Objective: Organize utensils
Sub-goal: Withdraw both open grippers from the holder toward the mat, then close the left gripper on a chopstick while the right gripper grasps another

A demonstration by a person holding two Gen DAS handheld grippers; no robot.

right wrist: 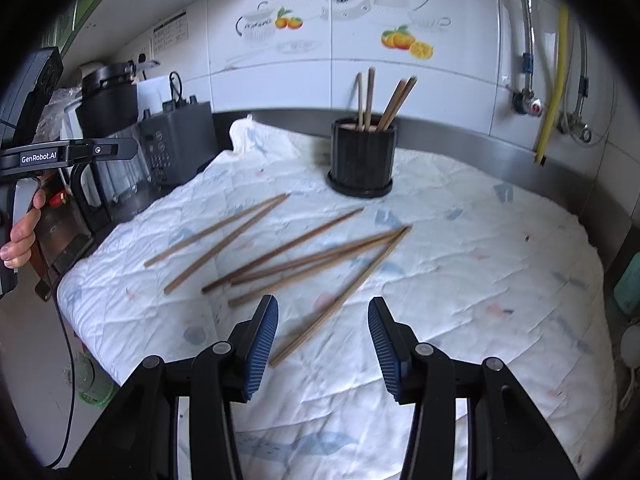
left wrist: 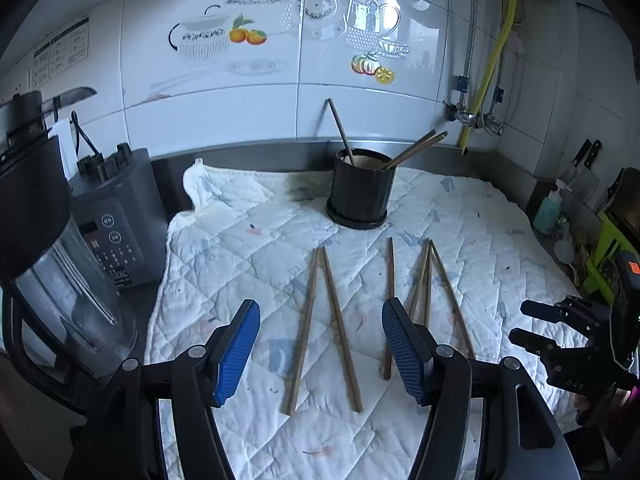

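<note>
Several brown wooden chopsticks lie loose on a white quilted cloth [left wrist: 240, 248]. A pair [left wrist: 320, 320] lies just beyond my left gripper [left wrist: 320, 306], which hovers open over them with nothing between its blue pads. A single stick [left wrist: 390, 268] and a small bunch [left wrist: 428, 280] lie further right. My right gripper [right wrist: 323, 301] is open above the near end of one chopstick [right wrist: 360, 276], not touching it. A black ribbed holder [left wrist: 360, 192] [right wrist: 362, 156] stands at the back of the cloth with several chopsticks upright in it.
A grey blender base [left wrist: 116, 216] and a glass jug [left wrist: 68, 300] stand left of the cloth. A soap bottle [left wrist: 548, 212] and knives [left wrist: 588, 156] are at the right. Pipes and a yellow hose [right wrist: 554, 80] run down the tiled wall. A hand [right wrist: 20, 236] grips the left tool.
</note>
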